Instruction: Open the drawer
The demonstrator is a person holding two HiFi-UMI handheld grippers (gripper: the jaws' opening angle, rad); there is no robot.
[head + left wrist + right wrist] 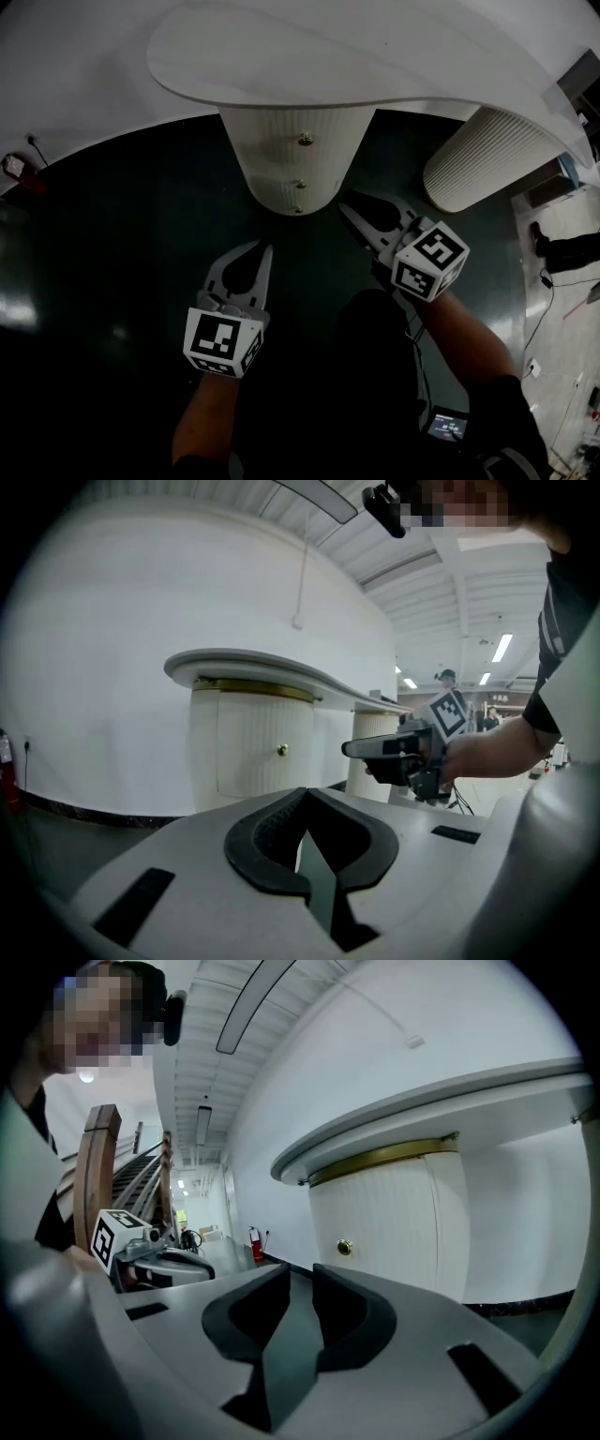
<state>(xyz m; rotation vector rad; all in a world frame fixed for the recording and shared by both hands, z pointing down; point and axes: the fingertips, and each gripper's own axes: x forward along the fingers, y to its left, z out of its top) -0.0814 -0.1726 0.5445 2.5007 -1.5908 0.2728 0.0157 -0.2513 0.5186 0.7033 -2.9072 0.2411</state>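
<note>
A white fluted cabinet (pixel 281 155) stands under a curved white countertop (pixel 375 56). Its front carries small brass knobs (pixel 306 140), one above another. In the left gripper view one knob (pixel 282 750) sits on a drawer panel ahead; the right gripper view shows a knob (pixel 345 1247) too. My left gripper (pixel 266 247) hangs short of the cabinet's base, jaws together and empty (pixel 303 792). My right gripper (pixel 345 202) points at the cabinet's lower right side, apart from it. Its jaws (pixel 298 1269) leave only a thin slit and hold nothing.
A second fluted white column (pixel 478 159) stands to the right of the cabinet. The floor (pixel 112 262) is dark and glossy. A red fire extinguisher (pixel 17 169) sits by the wall at far left. Cables and a person's shoes (pixel 562 248) lie at the right edge.
</note>
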